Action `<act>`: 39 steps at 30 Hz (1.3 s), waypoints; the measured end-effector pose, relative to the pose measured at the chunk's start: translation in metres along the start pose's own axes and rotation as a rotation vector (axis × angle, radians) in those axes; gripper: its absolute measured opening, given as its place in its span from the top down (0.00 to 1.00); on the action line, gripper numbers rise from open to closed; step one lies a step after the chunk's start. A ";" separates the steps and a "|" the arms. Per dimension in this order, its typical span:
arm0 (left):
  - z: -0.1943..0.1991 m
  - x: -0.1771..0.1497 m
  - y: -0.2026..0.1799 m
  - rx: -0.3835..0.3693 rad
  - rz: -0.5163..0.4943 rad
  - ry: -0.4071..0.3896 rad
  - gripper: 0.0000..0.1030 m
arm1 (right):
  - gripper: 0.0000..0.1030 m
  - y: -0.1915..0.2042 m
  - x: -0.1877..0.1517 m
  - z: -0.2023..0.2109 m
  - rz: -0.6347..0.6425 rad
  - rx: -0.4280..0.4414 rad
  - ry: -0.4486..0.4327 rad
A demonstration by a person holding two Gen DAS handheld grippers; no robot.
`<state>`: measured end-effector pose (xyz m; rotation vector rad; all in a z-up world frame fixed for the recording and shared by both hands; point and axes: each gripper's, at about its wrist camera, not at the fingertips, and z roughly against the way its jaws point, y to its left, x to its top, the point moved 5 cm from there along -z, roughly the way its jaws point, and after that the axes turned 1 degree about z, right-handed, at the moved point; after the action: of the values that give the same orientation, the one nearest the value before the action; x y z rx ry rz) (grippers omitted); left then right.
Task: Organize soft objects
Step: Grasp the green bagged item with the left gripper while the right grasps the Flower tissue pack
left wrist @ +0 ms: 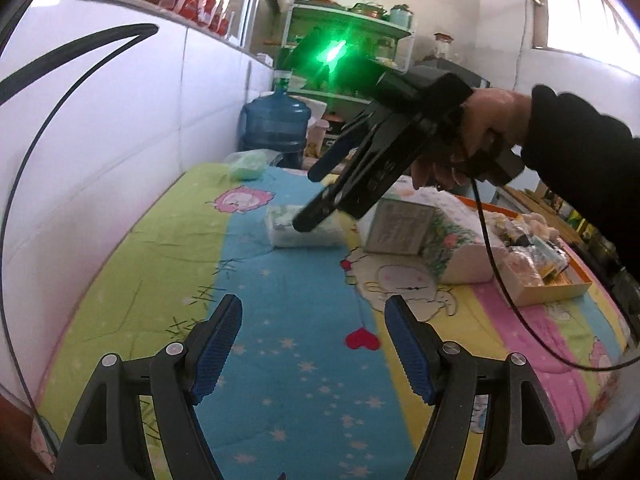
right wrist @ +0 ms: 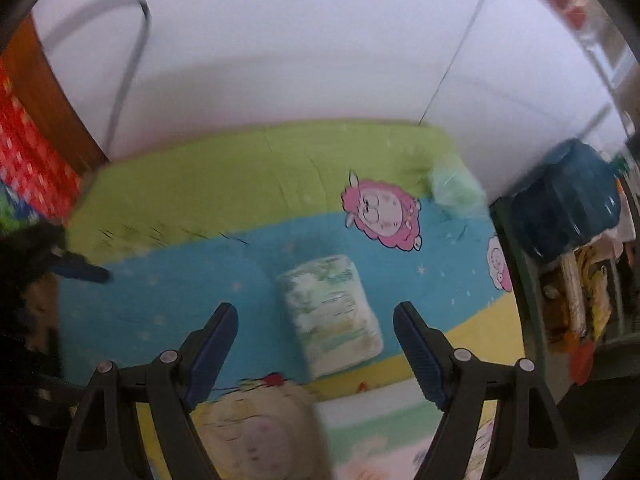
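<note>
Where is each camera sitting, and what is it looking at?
Left wrist: sits on the left tool, looks along the colourful bedsheet toward a green shelf; shows its own open fingers, plus the hand holding the right tool.
Right wrist: sits on the right tool, points steeply down at the white soft pack; shows its own open fingers.
Shared: white soft pack, pink sheep print, blue water jug.

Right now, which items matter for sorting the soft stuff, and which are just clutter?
In play:
- soft white pack
- green bundle
- floral pack
- box of plush items
- right gripper, open

Clutter:
- water jug
- green shelf
</note>
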<state>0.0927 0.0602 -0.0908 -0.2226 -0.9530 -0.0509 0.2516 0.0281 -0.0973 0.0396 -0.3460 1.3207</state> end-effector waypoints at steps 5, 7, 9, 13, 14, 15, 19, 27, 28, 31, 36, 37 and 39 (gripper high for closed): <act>-0.005 0.002 0.012 0.015 0.019 0.006 0.27 | 0.23 -0.005 0.007 -0.037 0.033 -0.035 0.136; -0.008 0.003 0.015 0.019 0.022 0.009 0.27 | 0.23 -0.006 0.007 -0.047 0.017 -0.014 0.165; -0.009 0.003 0.019 0.023 0.023 0.009 0.27 | 0.23 -0.005 0.006 -0.053 0.010 0.005 0.186; -0.010 0.005 0.029 0.049 0.037 0.006 0.27 | 0.42 -0.010 0.004 -0.051 -0.074 0.095 0.183; -0.010 0.006 0.032 0.053 0.045 0.005 0.27 | 0.44 -0.011 0.002 -0.049 -0.090 0.088 0.177; -0.010 0.008 0.036 0.058 0.054 0.005 0.27 | 0.45 -0.011 0.001 -0.048 -0.098 0.070 0.172; -0.012 0.016 0.044 0.092 0.054 -0.002 0.27 | 0.46 -0.009 -0.007 -0.034 -0.201 0.042 0.101; -0.028 0.062 0.055 0.123 0.048 -0.024 0.27 | 0.47 -0.020 -0.048 0.101 -0.558 0.046 -0.397; -0.032 0.071 0.054 0.116 0.043 -0.030 0.26 | 0.47 -0.021 -0.056 0.115 -0.588 0.041 -0.438; -0.050 0.099 0.056 0.061 0.049 -0.040 0.24 | 0.46 -0.014 -0.091 0.156 -0.682 0.002 -0.549; -0.102 0.143 0.054 0.015 -0.022 -0.013 0.23 | 0.46 -0.009 -0.136 0.188 -0.782 -0.020 -0.653; -0.113 0.148 0.054 0.016 -0.030 0.004 0.23 | 0.46 -0.008 -0.148 0.192 -0.802 -0.017 -0.668; -0.135 0.159 0.054 0.013 -0.031 0.038 0.23 | 0.46 0.005 -0.164 0.196 -0.821 -0.005 -0.684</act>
<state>0.3007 0.0935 -0.0459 -0.1940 -0.9182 -0.0766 0.1694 -0.1693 0.0436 0.5791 -0.8097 0.4529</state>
